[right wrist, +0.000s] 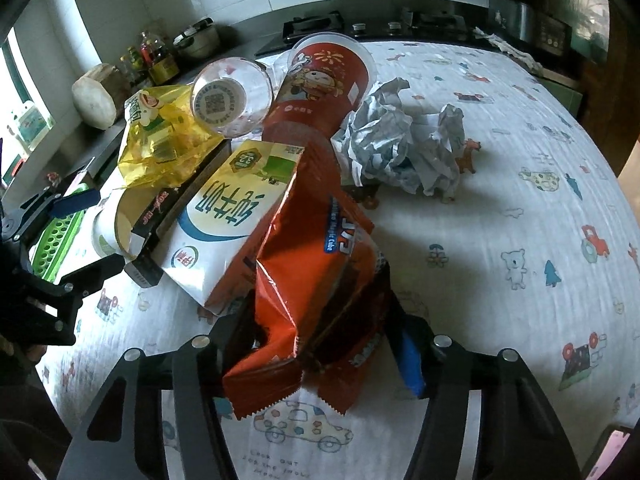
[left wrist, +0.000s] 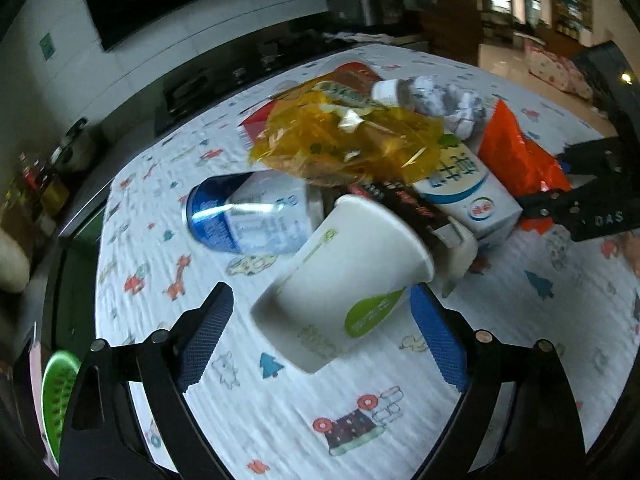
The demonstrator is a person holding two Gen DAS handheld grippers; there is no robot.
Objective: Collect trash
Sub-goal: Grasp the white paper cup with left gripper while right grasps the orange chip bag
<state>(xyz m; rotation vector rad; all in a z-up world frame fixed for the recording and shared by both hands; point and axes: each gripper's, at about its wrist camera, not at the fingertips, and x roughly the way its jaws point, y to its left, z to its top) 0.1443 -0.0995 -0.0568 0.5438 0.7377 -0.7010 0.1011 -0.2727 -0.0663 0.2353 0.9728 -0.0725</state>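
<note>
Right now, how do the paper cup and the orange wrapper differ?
The paper cup is white, stiff and smooth; the orange wrapper is glossy, crinkled foil. The cup lies tipped over between the open left claw, its right finger close against it; the wrapper sits between the fingers of the right claw, which look closed on it. Both lie at the edge of the same trash pile on the patterned cloth.

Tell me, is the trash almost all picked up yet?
Not yet. Nothing looks put away so far. The left tongs sit open around the white paper cup, and the right tongs are on either side of the orange snack bag. Still lying on the table: the yellow wrapper, blue can, milk carton, crumpled paper and red noodle cup.
</note>
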